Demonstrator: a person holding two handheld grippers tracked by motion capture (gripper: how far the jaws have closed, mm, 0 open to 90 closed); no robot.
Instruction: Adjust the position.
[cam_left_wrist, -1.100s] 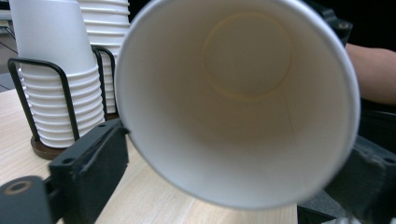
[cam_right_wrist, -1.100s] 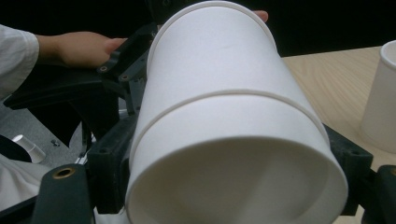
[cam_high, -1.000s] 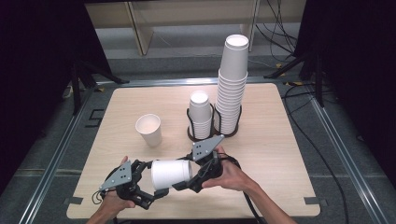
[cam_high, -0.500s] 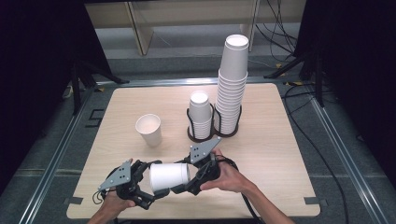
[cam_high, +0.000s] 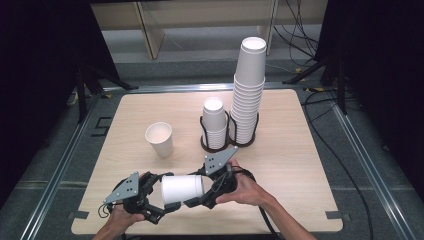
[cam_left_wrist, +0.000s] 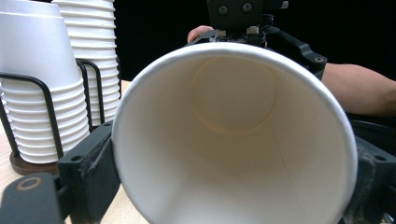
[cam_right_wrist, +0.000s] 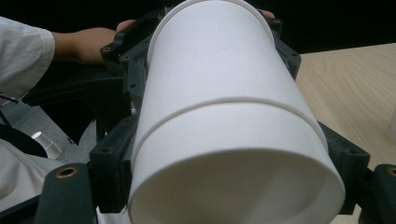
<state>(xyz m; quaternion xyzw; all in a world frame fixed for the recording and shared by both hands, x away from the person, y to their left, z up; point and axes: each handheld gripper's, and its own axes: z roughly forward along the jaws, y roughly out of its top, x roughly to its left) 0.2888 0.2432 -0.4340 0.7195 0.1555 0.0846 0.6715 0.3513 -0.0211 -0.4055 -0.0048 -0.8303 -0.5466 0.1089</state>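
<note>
In the high view, you hold a white paper cup (cam_high: 182, 188) on its side near the front edge of the surface (cam_high: 300, 165), level between your two tools. Your left hand-held gripper (cam_high: 161, 200) sits at the cup's open end, and your right hand-held gripper (cam_high: 202, 195) sits at its base end. An upright cup (cam_high: 159, 139) stands well apart, farther back on the left. Two wire holders stand behind it to the right: one carries a short stack of cups (cam_high: 215, 123), the other a tall stack (cam_high: 247, 90) just beside it.

In the left gripper view, you look straight into the mouth of the cup (cam_left_wrist: 233, 135). Its rim lies between the two black jaws, which have just been closing; the jaw faces sit against the outer wall on both sides, so this hand-held gripper (cam_left_wrist: 229, 186) is gripping the cup. The other tool shows behind the cup's base, and the two stacks stand at the left, with the wire holder (cam_left_wrist: 51, 116) around the short stack.

In the right gripper view, the cup (cam_right_wrist: 229, 140) runs away from you, base end nearest. It is two cups nested, with a second rim showing halfway along. The jaws of this hand-held gripper (cam_right_wrist: 233, 172) press the nearer cup on both sides, clamped on it. The far tool holds the other end.
</note>
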